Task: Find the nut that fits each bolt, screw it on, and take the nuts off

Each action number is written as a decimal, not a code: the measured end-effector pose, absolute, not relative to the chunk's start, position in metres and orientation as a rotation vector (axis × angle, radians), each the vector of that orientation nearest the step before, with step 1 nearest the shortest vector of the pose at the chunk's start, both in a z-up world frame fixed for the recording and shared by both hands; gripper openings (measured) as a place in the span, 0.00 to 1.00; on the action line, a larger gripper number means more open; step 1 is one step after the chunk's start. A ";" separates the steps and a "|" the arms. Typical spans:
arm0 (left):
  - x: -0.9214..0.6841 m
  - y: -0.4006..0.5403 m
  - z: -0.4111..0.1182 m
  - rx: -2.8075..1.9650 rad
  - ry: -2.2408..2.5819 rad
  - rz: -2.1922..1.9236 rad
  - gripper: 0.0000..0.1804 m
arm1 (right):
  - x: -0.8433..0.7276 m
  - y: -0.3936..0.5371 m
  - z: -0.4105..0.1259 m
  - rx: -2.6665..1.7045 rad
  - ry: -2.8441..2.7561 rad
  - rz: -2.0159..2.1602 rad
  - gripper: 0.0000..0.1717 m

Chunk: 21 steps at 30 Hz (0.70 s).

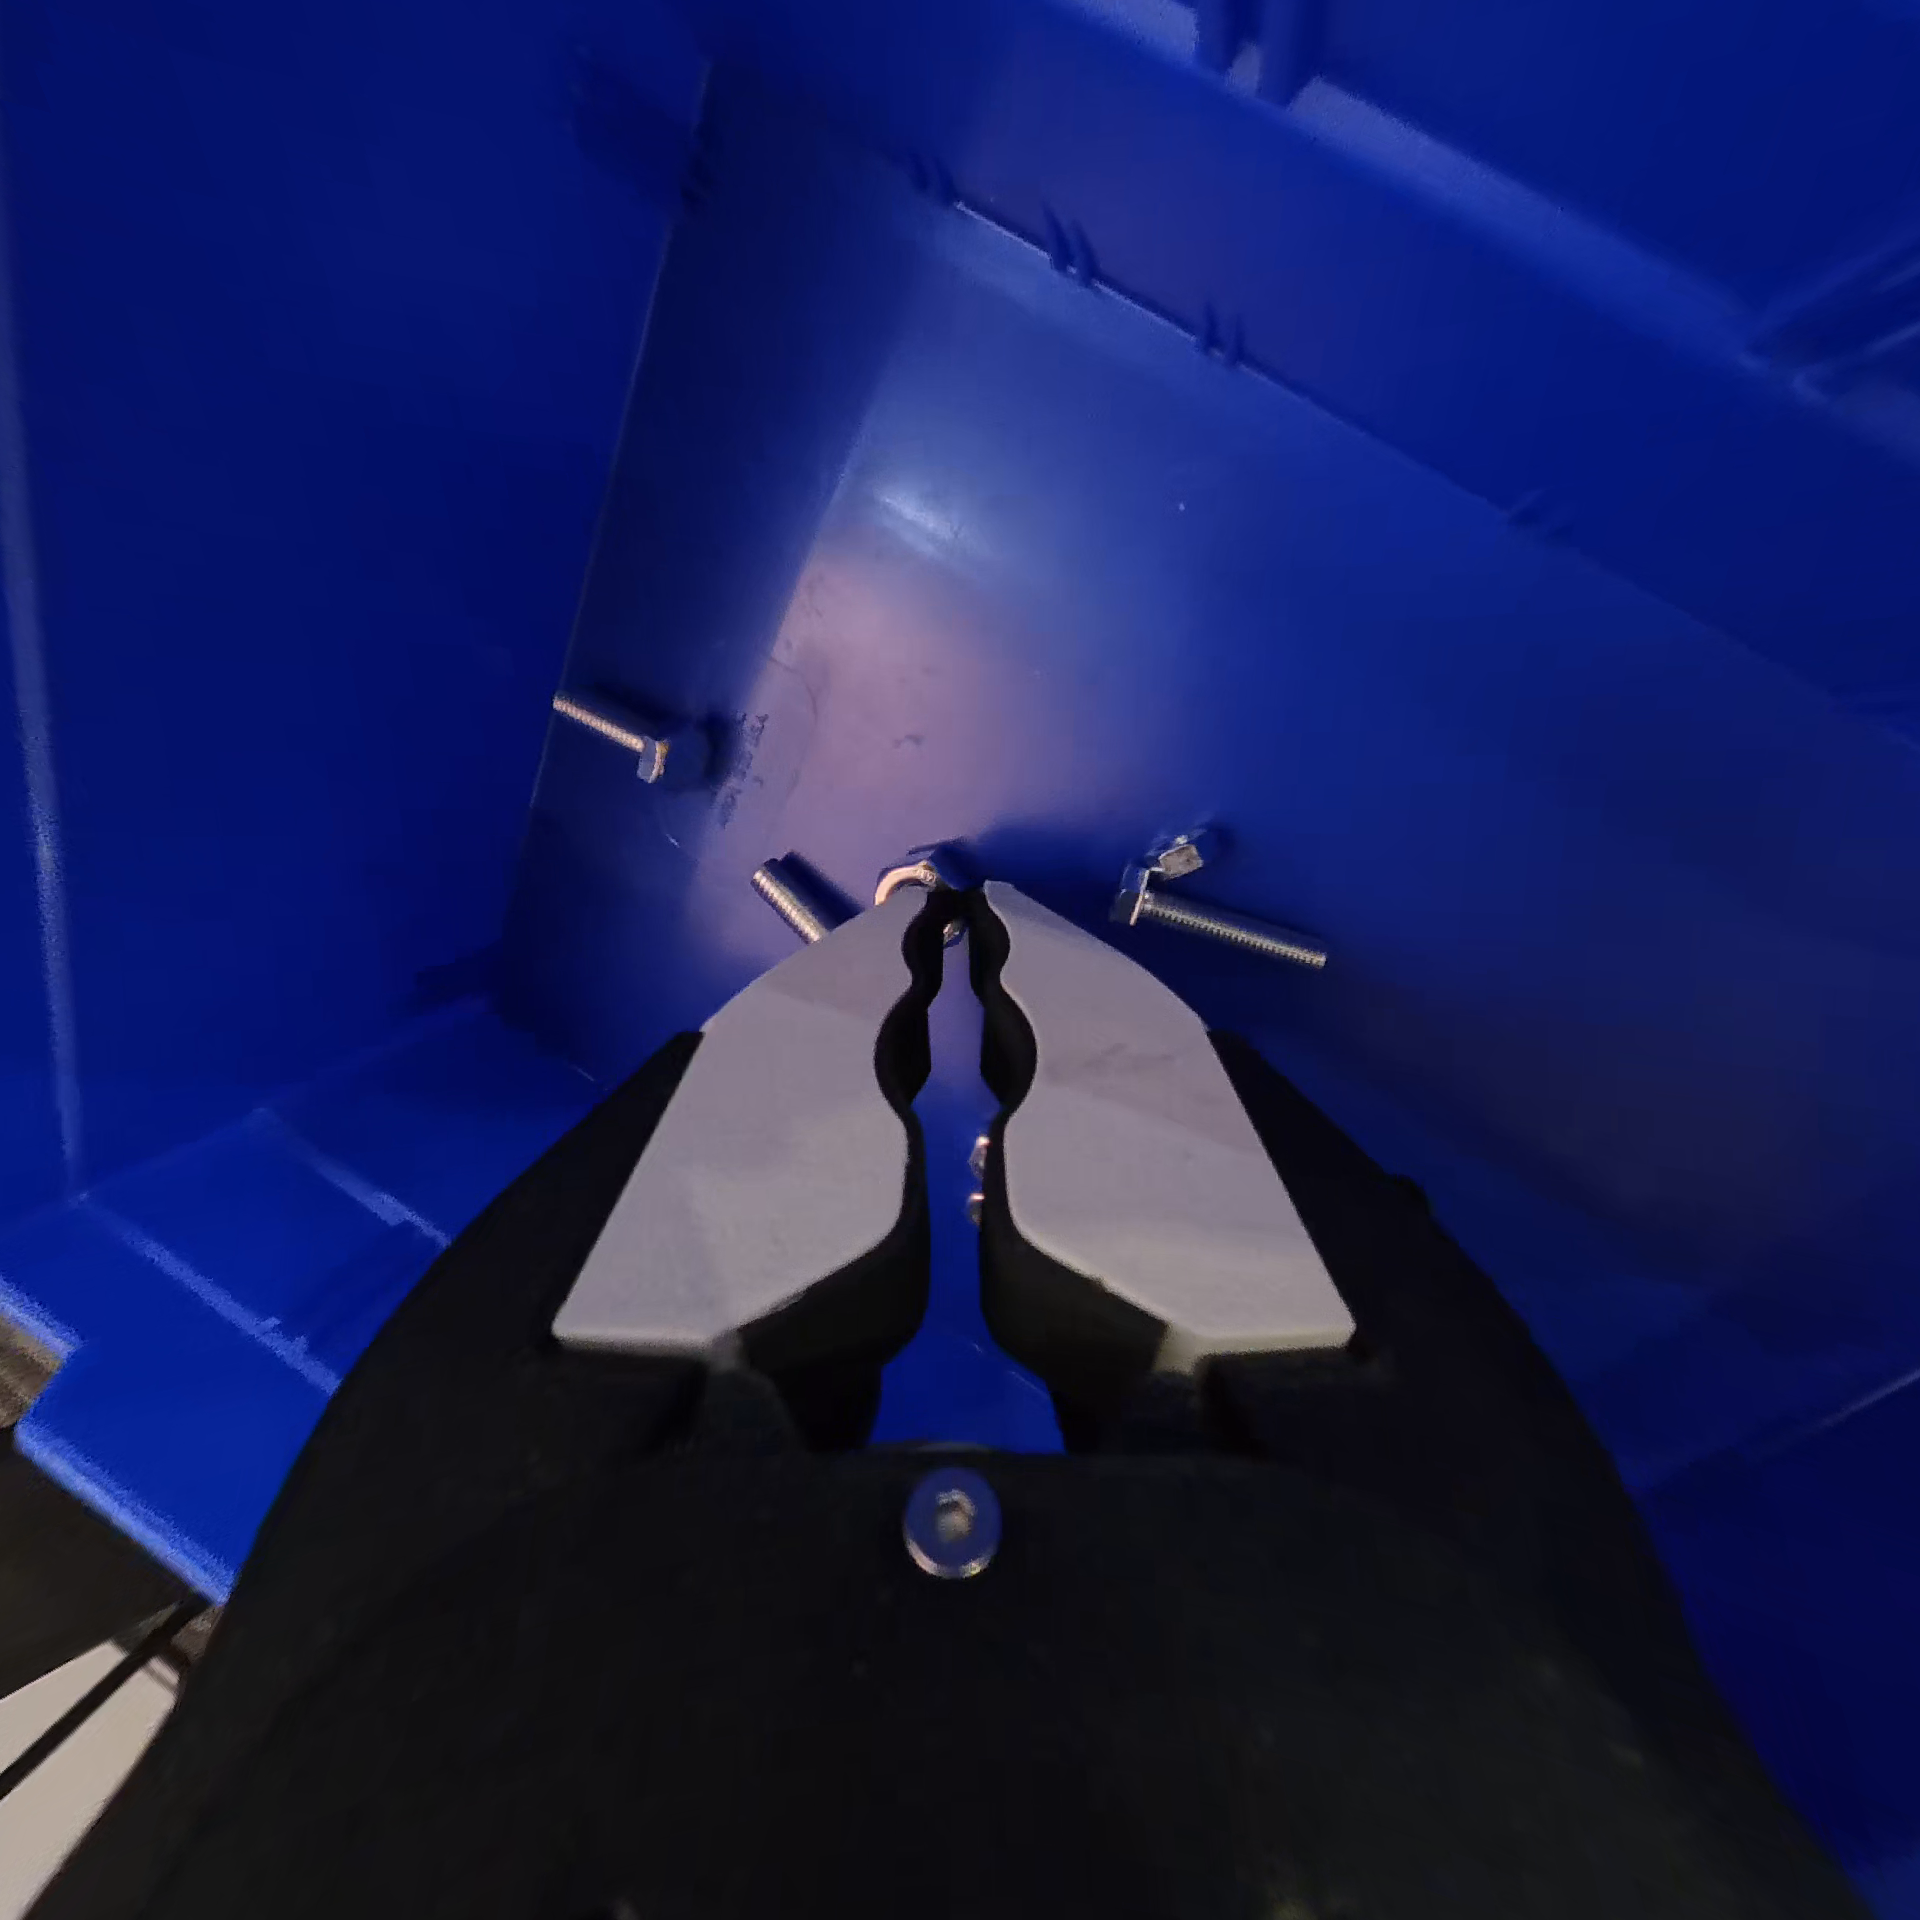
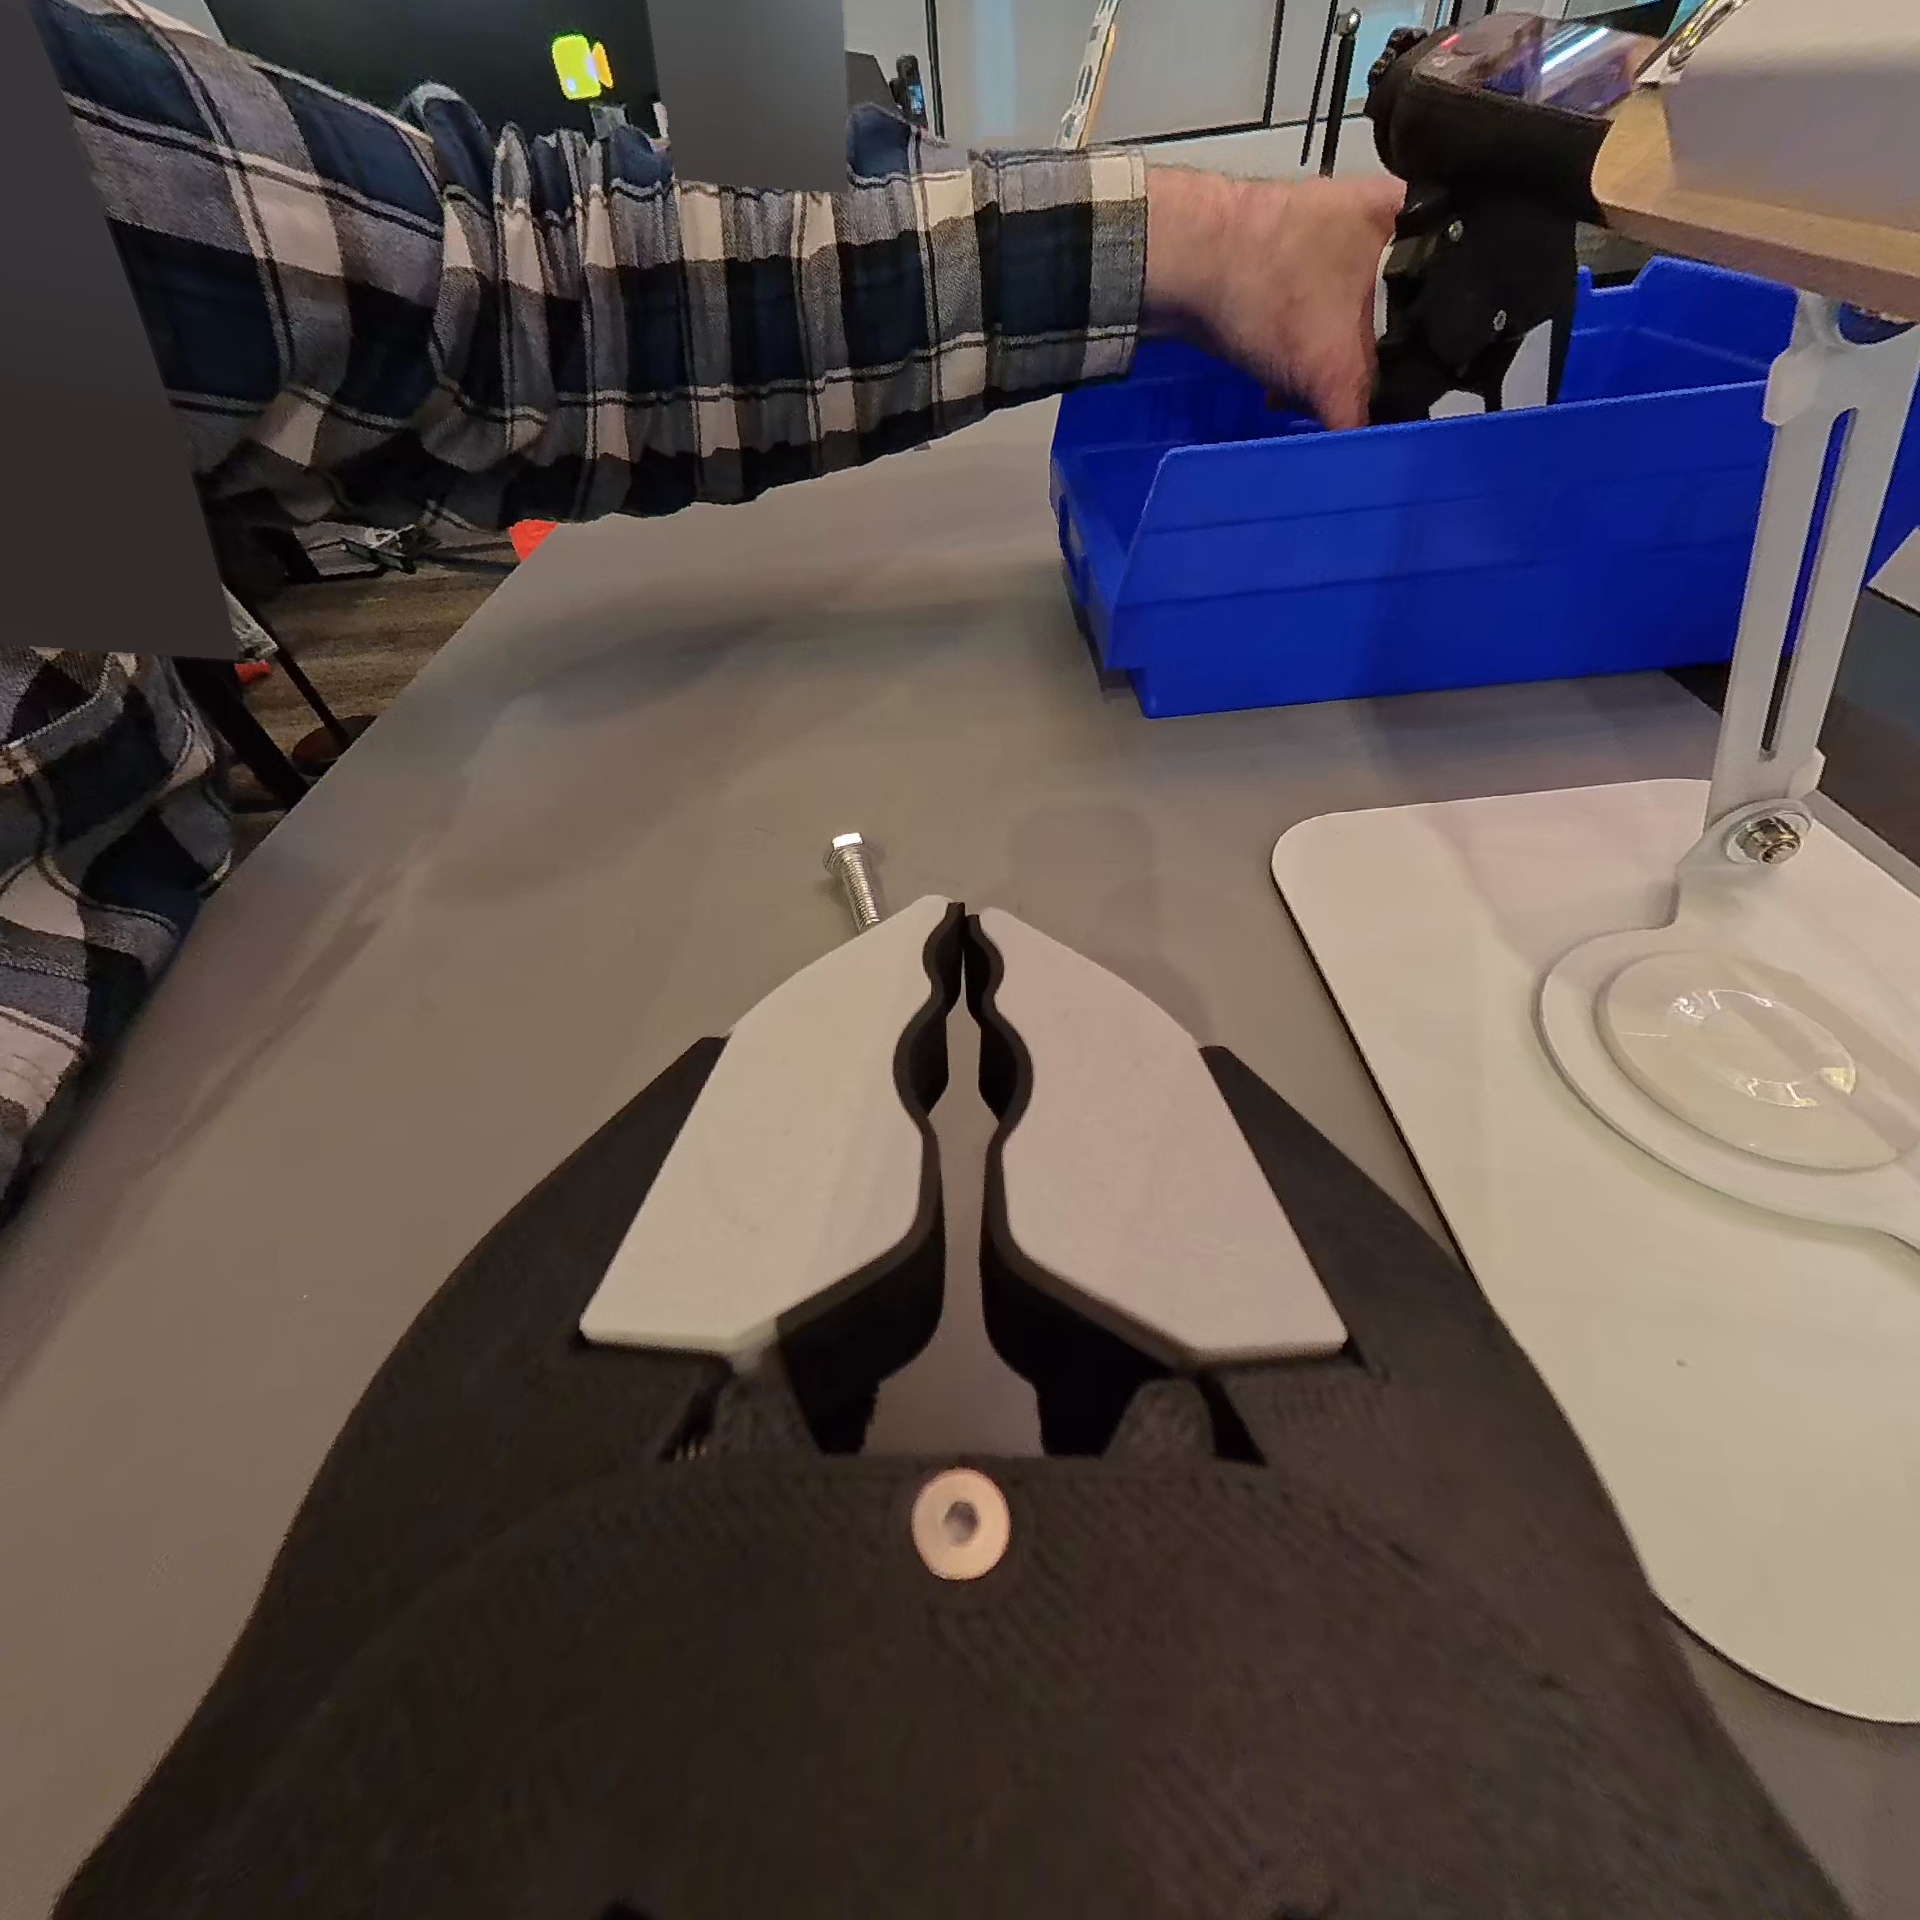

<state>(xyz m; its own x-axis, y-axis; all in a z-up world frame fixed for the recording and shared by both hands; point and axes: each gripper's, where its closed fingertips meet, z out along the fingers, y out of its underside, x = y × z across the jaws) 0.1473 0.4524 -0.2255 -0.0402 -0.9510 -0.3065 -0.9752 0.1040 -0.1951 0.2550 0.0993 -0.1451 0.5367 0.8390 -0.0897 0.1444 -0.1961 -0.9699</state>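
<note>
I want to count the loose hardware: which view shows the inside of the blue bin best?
The left wrist view: it looks into the blue bin, showing bolts on its floor. The right wrist view shows only its outer wall.

1. I am working at a plain grey table in what looks like an office or lab room.
2. Behind it I see glass partitions with dark frames and a dark screen.
3. A blue plastic parts bin with loose bolts suggests a workbench.
4. A white stand with a magnifying lens sits on the table beside me.
5. The floor beyond the table looks like carpet or wood-patterned; I cannot tell which.
</note>
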 end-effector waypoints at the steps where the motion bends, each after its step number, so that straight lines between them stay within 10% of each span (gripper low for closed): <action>1: 0.148 0.454 -0.223 -1.877 2.025 0.094 0.02 | 0.255 0.099 -0.145 -1.671 -0.839 0.787 0.00; 21: 0.153 0.480 -0.226 -1.919 2.004 0.199 0.08 | 0.255 0.099 -0.145 -1.671 -0.838 0.796 0.00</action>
